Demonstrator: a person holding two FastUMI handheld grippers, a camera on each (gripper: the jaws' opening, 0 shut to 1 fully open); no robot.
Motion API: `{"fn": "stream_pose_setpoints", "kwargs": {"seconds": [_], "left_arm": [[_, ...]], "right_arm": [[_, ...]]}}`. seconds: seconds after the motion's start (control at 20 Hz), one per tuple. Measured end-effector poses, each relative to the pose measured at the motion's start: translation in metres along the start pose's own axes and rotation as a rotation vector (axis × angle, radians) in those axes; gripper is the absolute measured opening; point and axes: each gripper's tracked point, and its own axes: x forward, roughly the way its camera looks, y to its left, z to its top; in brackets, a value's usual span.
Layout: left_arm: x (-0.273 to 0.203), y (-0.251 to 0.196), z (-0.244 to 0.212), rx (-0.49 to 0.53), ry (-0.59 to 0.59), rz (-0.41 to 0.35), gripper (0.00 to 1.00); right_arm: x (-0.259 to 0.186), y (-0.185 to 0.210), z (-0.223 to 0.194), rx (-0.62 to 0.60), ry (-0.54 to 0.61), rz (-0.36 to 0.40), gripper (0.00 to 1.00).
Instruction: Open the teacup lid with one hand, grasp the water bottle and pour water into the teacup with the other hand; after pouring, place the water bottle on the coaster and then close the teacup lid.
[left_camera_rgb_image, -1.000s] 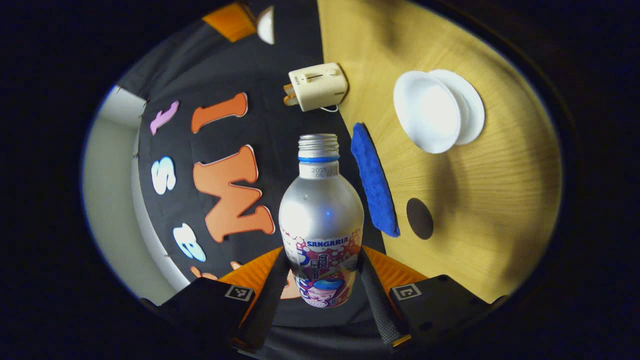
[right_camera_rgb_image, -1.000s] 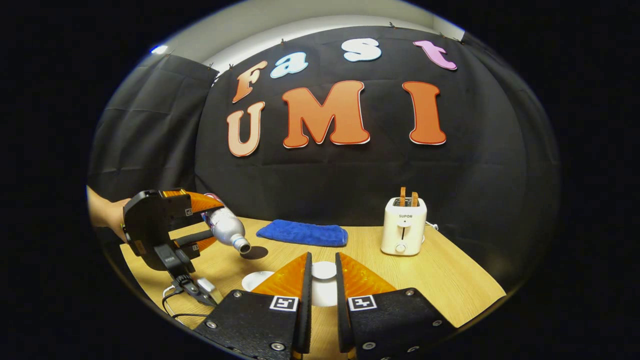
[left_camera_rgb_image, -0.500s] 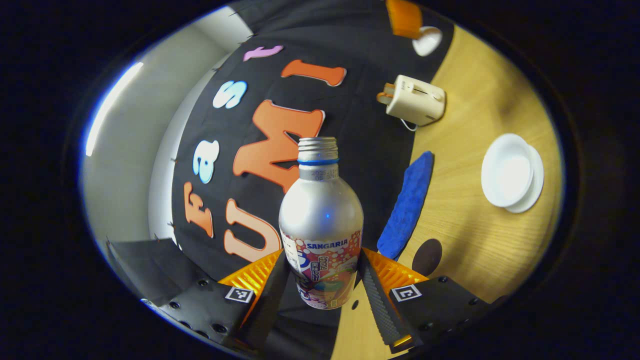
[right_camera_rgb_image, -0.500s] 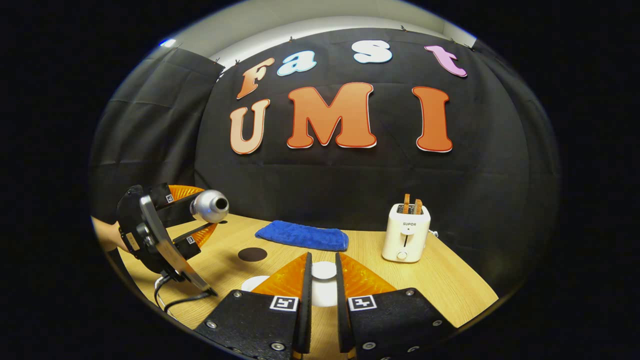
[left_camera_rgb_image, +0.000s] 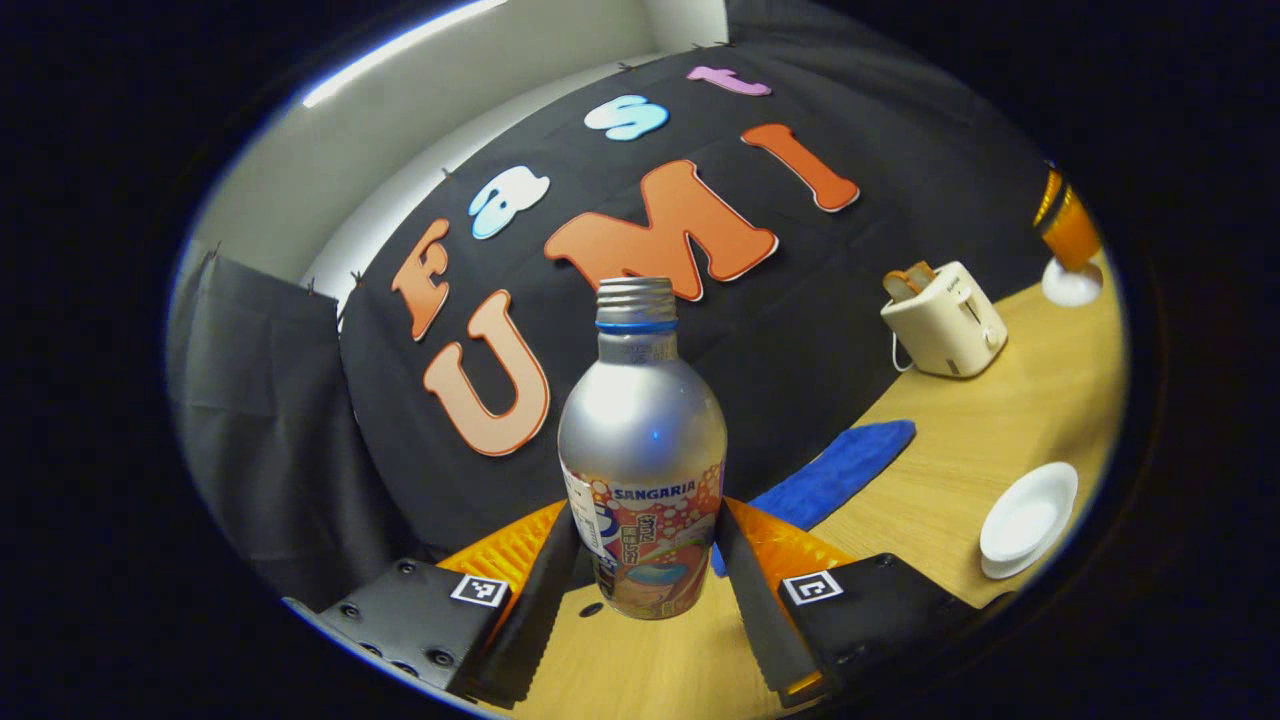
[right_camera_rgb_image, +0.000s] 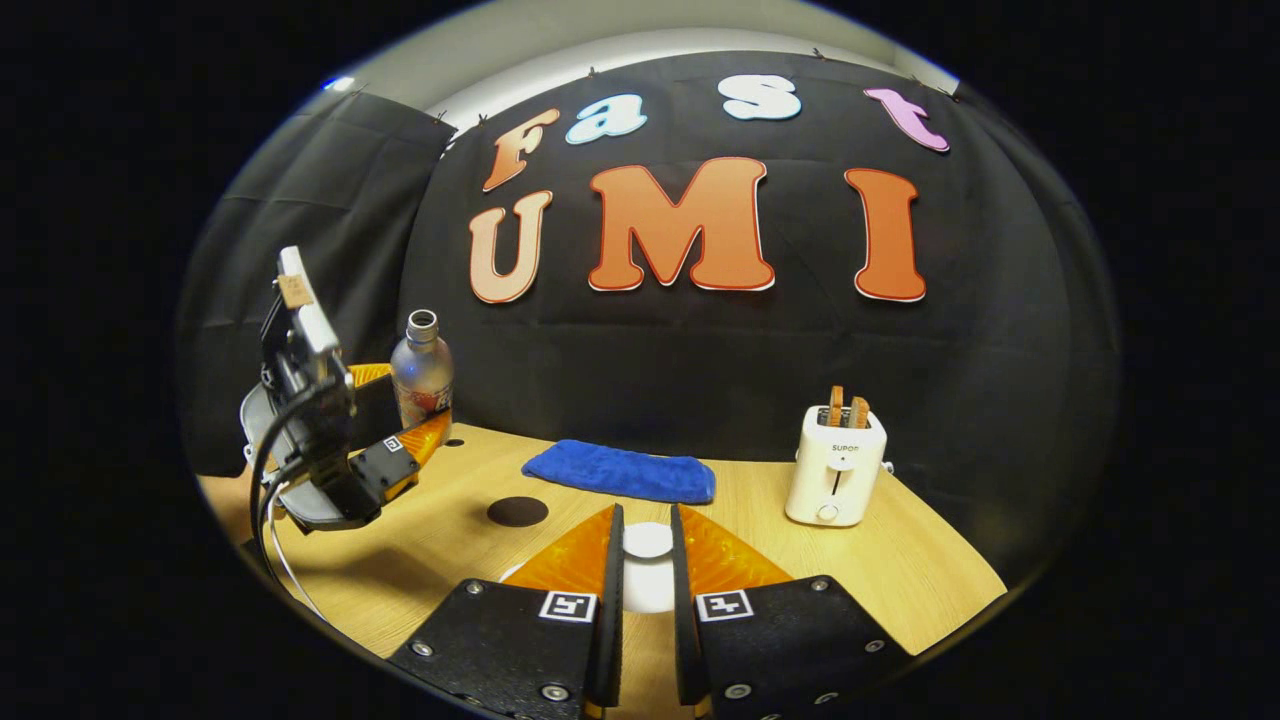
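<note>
An uncapped silver water bottle (left_camera_rgb_image: 640, 440) stands upright in my left gripper (left_camera_rgb_image: 645, 520), which is shut on its labelled lower body. The right gripper view has that bottle (right_camera_rgb_image: 421, 366) and the left gripper (right_camera_rgb_image: 405, 425) held above the table's left side. The dark round coaster (right_camera_rgb_image: 517, 511) lies on the table, right of them and nearer. My right gripper (right_camera_rgb_image: 646, 535) is shut on the white teacup lid (right_camera_rgb_image: 648, 541), held aloft. The uncovered white teacup (left_camera_rgb_image: 1022, 512) sits on its saucer at the right, with the lid (left_camera_rgb_image: 1070, 285) well above it.
A blue cloth (right_camera_rgb_image: 620, 471) lies along the back of the wooden table (right_camera_rgb_image: 900, 570). A cream toaster (right_camera_rgb_image: 836, 465) with toast in it stands at the back right. A cable hangs from the left gripper over the table's left edge.
The left gripper has swung the bottle from tipped, mouth down, back to upright and drawn it left, away from the teacup. The right gripper has kept the lid in place.
</note>
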Motion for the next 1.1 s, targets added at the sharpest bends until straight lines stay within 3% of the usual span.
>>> {"fn": "stream_pose_setpoints", "kwargs": {"seconds": [0.05,0.45,0.5,0.65,1.1], "left_arm": [[0.004,-0.002,-0.004,-0.051,0.011,-0.005,0.88],[0.047,-0.009,-0.024,-0.435,0.105,-0.022,0.81],[0.05,-0.006,-0.031,-0.478,0.118,-0.019,0.84],[0.057,-0.021,-0.041,-0.594,0.156,-0.097,0.84],[0.078,-0.058,-0.091,-0.692,0.296,-0.173,0.84]], "right_arm": [[0.002,0.002,0.0,0.003,-0.001,0.008,0.22],[0.017,0.006,-0.005,0.005,0.015,0.019,0.22],[0.018,0.007,-0.006,0.0,0.018,0.021,0.22],[0.02,0.01,-0.007,0.004,0.022,0.03,0.22],[0.03,0.017,-0.022,0.001,0.051,0.046,0.22]]}}
